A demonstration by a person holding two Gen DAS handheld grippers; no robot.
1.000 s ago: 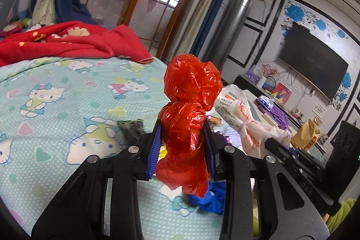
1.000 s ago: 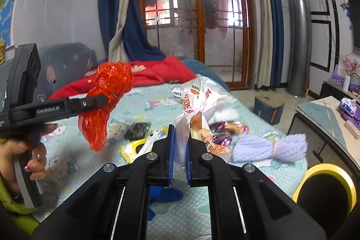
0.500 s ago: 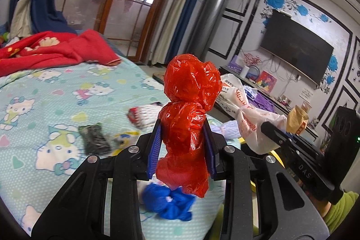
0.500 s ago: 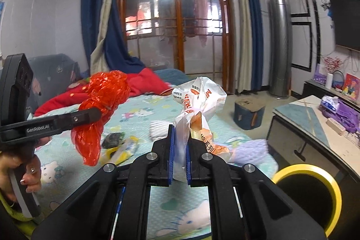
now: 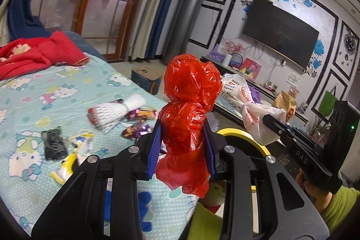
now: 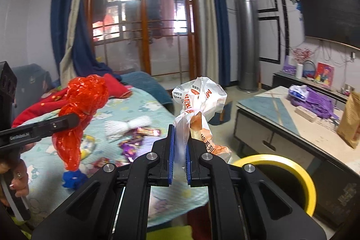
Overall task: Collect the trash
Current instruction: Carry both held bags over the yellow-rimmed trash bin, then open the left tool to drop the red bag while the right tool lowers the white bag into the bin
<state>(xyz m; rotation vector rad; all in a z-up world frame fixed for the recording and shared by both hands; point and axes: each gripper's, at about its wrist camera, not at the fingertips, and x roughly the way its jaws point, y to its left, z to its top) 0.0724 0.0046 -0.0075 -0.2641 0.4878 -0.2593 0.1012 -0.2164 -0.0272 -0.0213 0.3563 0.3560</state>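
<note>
The left hand-held gripper point(image 5: 182, 146) was held up in the air, level, over the near edge of the bed point(image 5: 36, 91). Its two blue pads point(image 5: 154, 150) squeezed a crumpled red plastic bag point(image 5: 189, 114) between them. The bag stood up tall above the pads, and its loose tail hung down below them. In the right wrist view the same left hand-held gripper point(image 6: 74, 119) poked in from the left side, with the red bag point(image 6: 78, 118) in its tip and the person's fingers point(image 6: 19, 179) wrapped around its handle.

The right hand-held gripper point(image 6: 180, 153) was also up in the air, pointing forward. Its pads were nearly together, pinching the clear neck of a white plastic bag with orange letters point(image 6: 198, 102). The puffy top of that bag stood above the pads. In the left wrist view this gripper reached in from the right, with the white bag point(image 5: 249, 114) at its tip.

Just below and a little to the right was a round black bin with a yellow rim point(image 6: 292, 163), beside the bed.

Farther off, on the blue cartoon-cat bed sheet, more trash lay about: a blue crumpled scrap point(image 6: 72, 178), a flat black packet point(image 5: 54, 145), a yellow and white wrapper point(image 5: 67, 163), purple candy wrappers point(image 6: 132, 145) and a white foam net bundle point(image 6: 126, 125). A red blanket point(image 5: 33, 55) lay at the far end of the bed.
</note>
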